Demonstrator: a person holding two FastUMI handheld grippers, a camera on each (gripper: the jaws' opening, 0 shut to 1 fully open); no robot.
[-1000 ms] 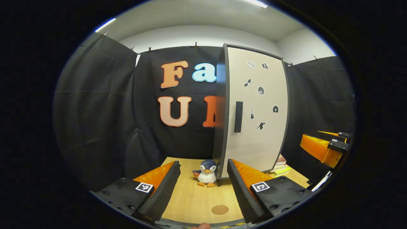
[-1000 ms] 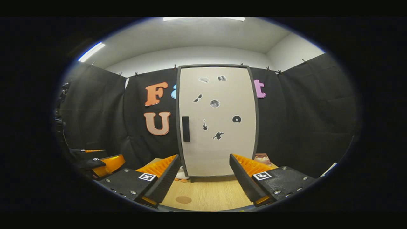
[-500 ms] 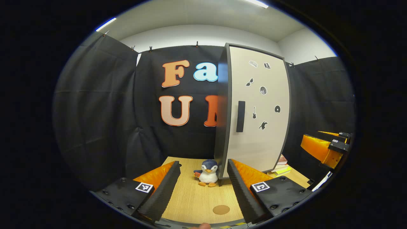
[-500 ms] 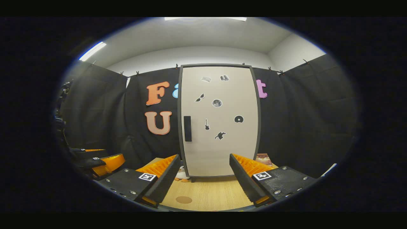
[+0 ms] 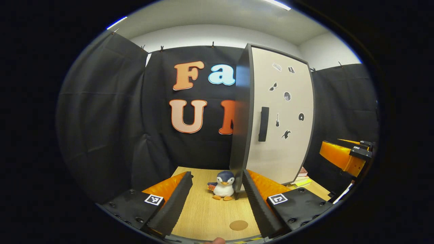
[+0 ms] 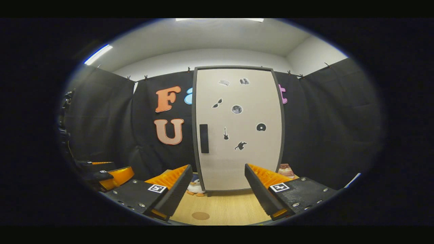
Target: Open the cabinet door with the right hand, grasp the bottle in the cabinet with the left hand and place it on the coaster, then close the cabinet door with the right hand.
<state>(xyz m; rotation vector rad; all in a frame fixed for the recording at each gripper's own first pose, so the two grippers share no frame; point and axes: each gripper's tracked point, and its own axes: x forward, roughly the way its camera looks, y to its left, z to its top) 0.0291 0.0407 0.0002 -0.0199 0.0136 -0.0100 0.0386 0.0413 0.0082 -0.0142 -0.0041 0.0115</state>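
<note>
Two claws agape | flat pale cabinet door (image 6: 239, 128) | round coaster (image 5: 238, 225)

A staged recording booth, not a home: black cloth walls (image 6: 101, 118) clipped up along their top edge, with white room walls and ceiling strip lights (image 6: 97, 54) above at 12 o'clock. A light wooden worktop (image 5: 210, 210) carries 1 freestanding pale cabinet with a dark frame (image 6: 237, 128) and a plush penguin toy (image 5: 223, 185) beside it.

On the table (image 5: 203, 210), penguin (image 5: 222, 185) left of cabinet (image 5: 279, 115), coaster (image 5: 238, 225) in front.
</note>
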